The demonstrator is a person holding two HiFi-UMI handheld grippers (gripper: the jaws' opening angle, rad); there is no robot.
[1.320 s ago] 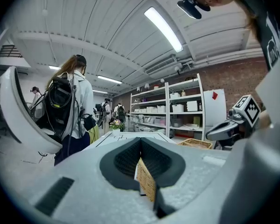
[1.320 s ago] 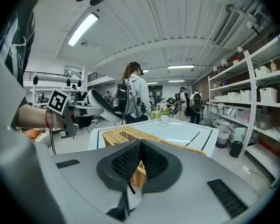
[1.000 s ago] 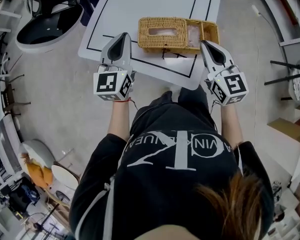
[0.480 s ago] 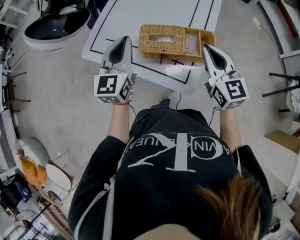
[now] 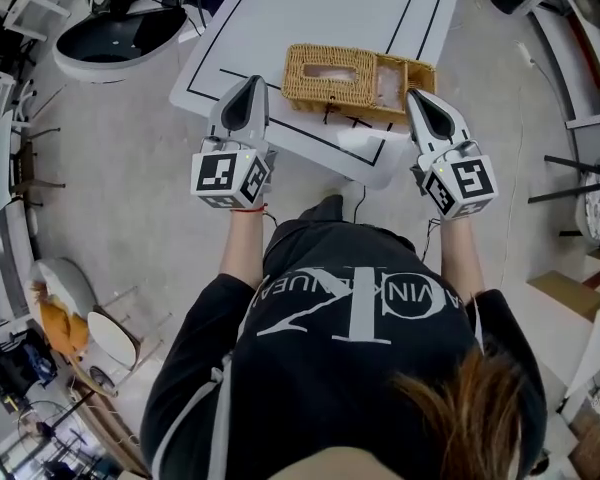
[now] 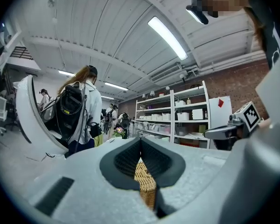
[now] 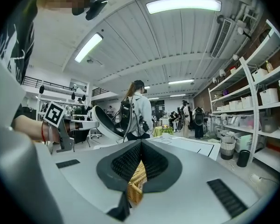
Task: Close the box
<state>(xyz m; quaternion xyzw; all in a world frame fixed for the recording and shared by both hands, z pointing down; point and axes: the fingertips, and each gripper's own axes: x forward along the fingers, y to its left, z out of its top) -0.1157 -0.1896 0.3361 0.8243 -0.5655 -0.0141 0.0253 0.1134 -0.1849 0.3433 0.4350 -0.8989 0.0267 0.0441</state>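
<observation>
Right tool (image 5: 417, 97) beside rectangular wicker box (image 5: 310, 76)

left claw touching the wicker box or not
Apart. The head view shows a strip of white table between the tip of the left claw and the left end of the wicker box.

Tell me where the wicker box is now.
In the head view the wicker box lies on the white table near its front edge, between the left gripper and the right gripper, just beyond their tips.
</observation>
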